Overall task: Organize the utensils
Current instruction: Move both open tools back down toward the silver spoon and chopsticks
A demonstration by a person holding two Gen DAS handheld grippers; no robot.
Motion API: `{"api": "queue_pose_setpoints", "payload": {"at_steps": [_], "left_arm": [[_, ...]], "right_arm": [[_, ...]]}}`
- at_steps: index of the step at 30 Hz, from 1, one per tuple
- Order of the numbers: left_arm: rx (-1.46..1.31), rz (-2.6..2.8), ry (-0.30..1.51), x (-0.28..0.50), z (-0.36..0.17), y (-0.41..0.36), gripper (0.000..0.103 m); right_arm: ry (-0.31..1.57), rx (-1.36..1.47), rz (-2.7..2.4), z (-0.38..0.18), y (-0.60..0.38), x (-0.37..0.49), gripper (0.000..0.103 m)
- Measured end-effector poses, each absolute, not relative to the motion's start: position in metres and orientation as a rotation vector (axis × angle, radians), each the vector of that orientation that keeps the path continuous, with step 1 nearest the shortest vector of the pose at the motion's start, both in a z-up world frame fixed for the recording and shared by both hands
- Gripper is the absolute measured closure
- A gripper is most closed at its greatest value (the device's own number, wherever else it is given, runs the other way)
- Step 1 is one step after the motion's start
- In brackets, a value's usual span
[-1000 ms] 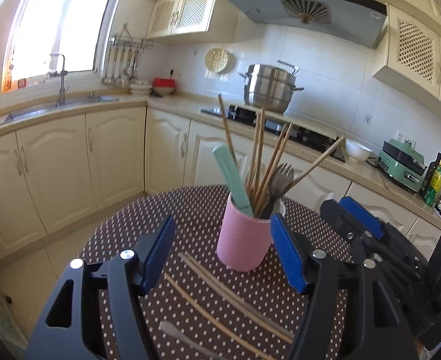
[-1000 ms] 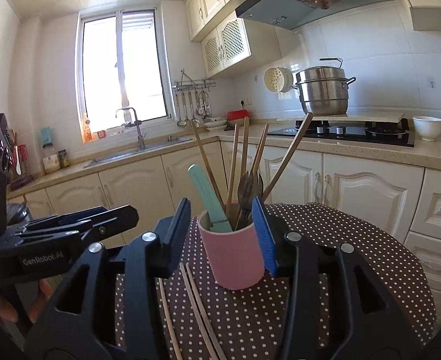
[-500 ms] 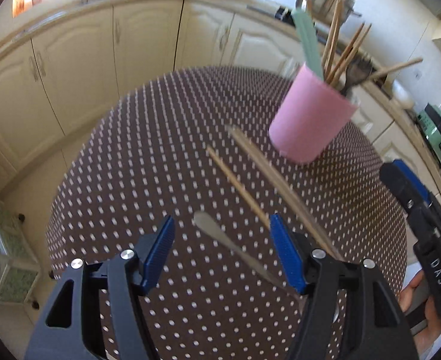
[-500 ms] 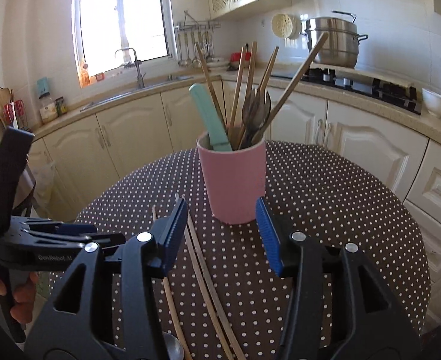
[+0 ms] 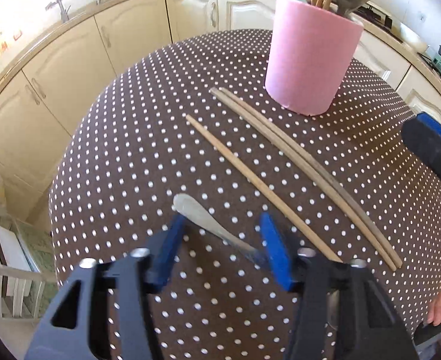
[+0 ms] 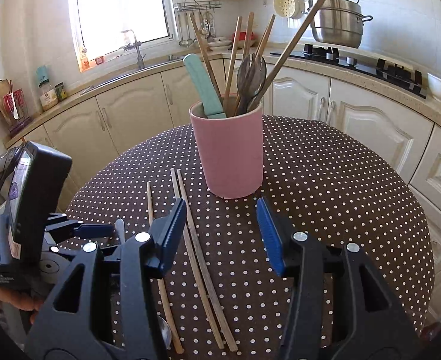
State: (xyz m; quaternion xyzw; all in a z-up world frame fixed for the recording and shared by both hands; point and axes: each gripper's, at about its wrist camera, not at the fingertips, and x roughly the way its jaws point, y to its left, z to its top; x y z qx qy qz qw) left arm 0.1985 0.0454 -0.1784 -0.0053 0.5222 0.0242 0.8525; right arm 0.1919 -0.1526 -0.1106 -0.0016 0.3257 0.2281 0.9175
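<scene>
In the left view, the left hand-held gripper (image 5: 220, 241) has been closing around the spoon (image 5: 208, 220), whose handle lies slantwise between its jaws, not yet pinched.

In the right view, the right hand-held gripper (image 6: 220, 232) is half open and empty; the cup (image 6: 228, 153) stands straight ahead.
</scene>
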Motion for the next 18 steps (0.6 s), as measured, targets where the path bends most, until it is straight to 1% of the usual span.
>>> {"api": "queue_pose_setpoints", "payload": {"at_steps": [1,4,7,11,13,14,15,16,18], "left_arm": [[-0.009,0.048,1.096,0.2,-0.178,0.046,0.073],[-0.024,0.032,1.088,0.206,-0.175,0.055,0.086],[-0.012,0.0,1.06,0.213,-0.175,0.066,0.093],[-0.102,-0.016,1.052,0.223,-0.174,0.08,0.094],[-0.109,-0.017,1.072,0.219,-0.174,0.08,0.092],[-0.115,-0.018,1.091,0.216,-0.173,0.079,0.088],[-0.127,-0.027,1.106,0.212,-0.171,0.079,0.073],[-0.129,-0.031,1.116,0.204,-0.171,0.079,0.061],[-0.091,-0.025,1.138,0.193,-0.174,0.071,0.061]], "right_arm": [[0.674,-0.004,0.469,-0.112,-0.153,0.192,0.054],[0.693,-0.002,0.468,-0.114,-0.154,0.196,0.054],[0.718,-0.004,0.469,-0.118,-0.153,0.199,0.054],[0.763,-0.008,0.469,-0.124,-0.151,0.203,0.054],[0.779,-0.018,0.47,-0.125,-0.149,0.205,0.054],[0.788,-0.024,0.473,-0.126,-0.148,0.206,0.054],[0.796,-0.031,0.473,-0.127,-0.148,0.208,0.054],[0.804,-0.041,0.473,-0.128,-0.147,0.21,0.054],[0.818,-0.05,0.477,-0.127,-0.145,0.213,0.054]]}}
